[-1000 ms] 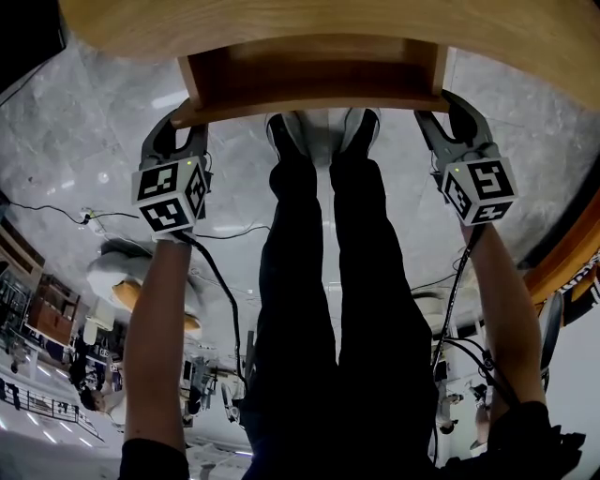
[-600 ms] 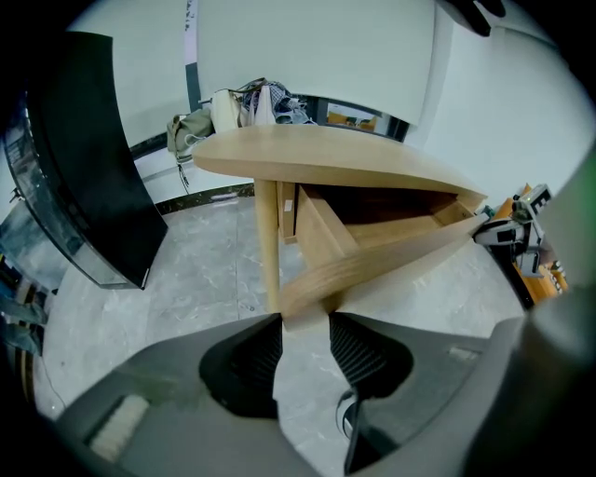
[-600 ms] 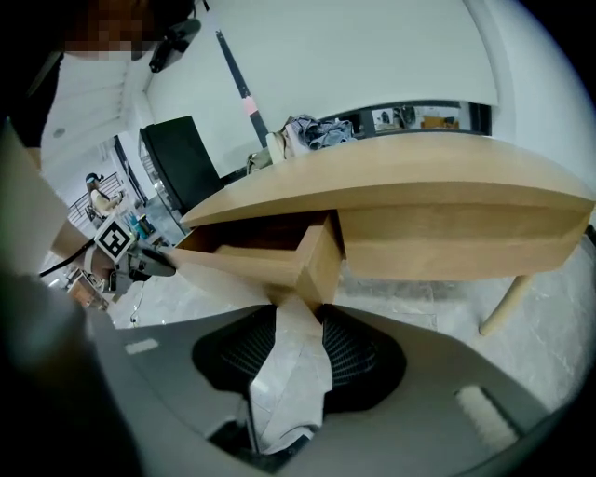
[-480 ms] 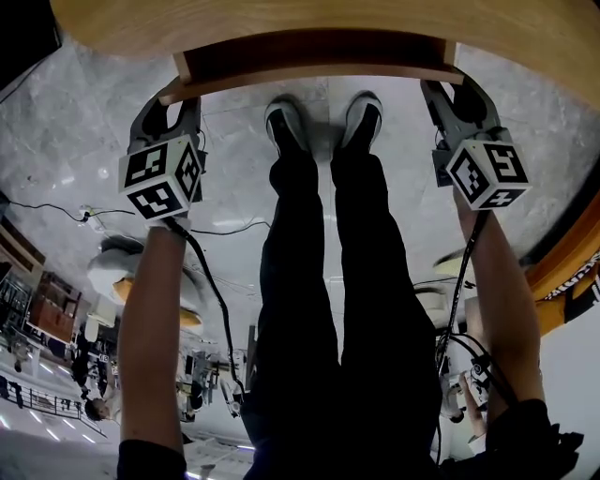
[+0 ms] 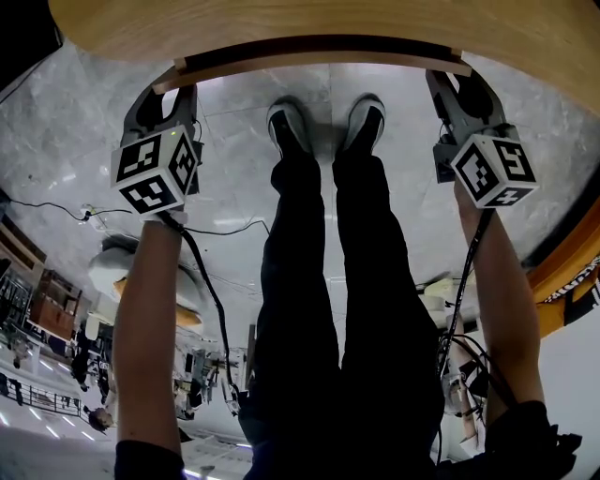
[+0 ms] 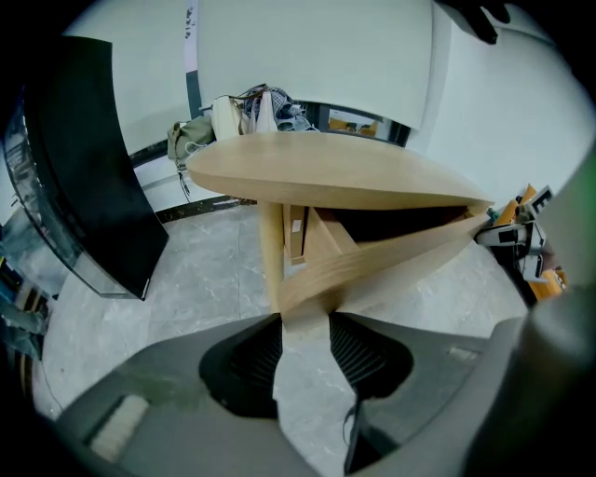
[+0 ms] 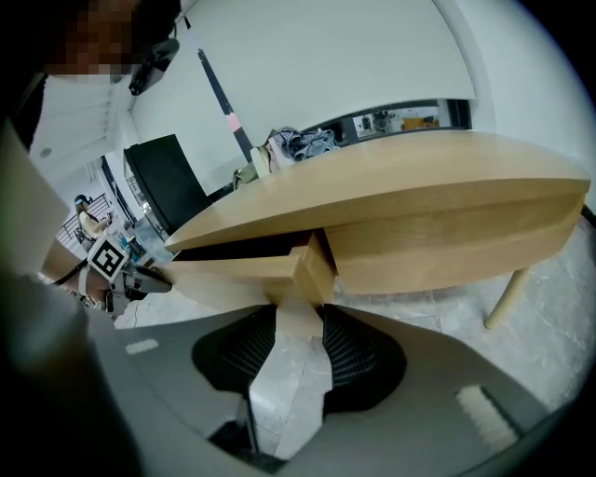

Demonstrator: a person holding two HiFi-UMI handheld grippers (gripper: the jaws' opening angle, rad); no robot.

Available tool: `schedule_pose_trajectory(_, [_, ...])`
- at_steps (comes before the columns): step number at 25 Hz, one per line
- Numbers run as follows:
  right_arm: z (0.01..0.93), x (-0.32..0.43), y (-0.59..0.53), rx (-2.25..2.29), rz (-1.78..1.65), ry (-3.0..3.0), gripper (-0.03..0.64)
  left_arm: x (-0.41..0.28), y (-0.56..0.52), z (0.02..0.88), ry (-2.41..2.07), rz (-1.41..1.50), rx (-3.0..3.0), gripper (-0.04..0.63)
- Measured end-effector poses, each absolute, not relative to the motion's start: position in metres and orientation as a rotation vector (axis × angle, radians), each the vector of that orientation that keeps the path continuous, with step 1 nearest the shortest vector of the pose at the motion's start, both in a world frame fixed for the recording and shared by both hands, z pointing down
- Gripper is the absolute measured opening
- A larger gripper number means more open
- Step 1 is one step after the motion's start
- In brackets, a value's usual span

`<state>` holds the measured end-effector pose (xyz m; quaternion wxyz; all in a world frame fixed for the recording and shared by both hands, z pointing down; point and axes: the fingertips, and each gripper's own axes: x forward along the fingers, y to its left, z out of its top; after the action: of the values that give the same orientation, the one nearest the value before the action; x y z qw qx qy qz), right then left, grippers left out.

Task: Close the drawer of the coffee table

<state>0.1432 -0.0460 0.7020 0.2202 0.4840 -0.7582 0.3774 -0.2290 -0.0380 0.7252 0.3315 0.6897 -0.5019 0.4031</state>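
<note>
The light wooden coffee table's top [image 5: 309,23] fills the upper edge of the head view. Its drawer front [image 5: 319,58] shows as a thin strip just under the top's edge, almost flush with it. My left gripper [image 5: 169,89] is shut on the drawer front's left end, and my right gripper [image 5: 455,80] is shut on its right end. In the left gripper view the drawer front [image 6: 391,256] runs off to the right from between the left gripper [image 6: 305,321] pads, with a dark gap above it. In the right gripper view the drawer front [image 7: 233,268] sits between the right gripper [image 7: 300,317] pads.
The person's legs and shoes [image 5: 323,127] stand on the grey marble floor between the two grippers. A black panel [image 6: 93,158] stands left of the table. One table leg [image 7: 507,293] shows at the right. Cables [image 5: 56,214] lie on the floor at left.
The drawer has slid in under the table top; its inside no longer shows. Both grippers moved with it, away from the person, still holding its ends.
</note>
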Motion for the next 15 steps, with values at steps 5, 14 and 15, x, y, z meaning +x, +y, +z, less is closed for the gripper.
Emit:
schedule_pose_trajectory(5, [0.703, 0.141, -0.056, 1.39, 1.069, -2.105, 0.161, -0.232, -0.047, 0.725, -1.337, 1.042, 1.809, 0.167])
schedule_pose_trajectory(14, [0.696, 0.138, -0.082, 1.496, 1.132, -2.115, 0.161, -0.236, -0.072, 0.717, -1.355, 1.029, 1.821, 0.167])
schedule_pose_trajectory(15, [0.698, 0.138, -0.084, 1.505, 1.138, -2.117, 0.161, -0.237, -0.074, 0.718, -1.359, 1.026, 1.82, 0.167])
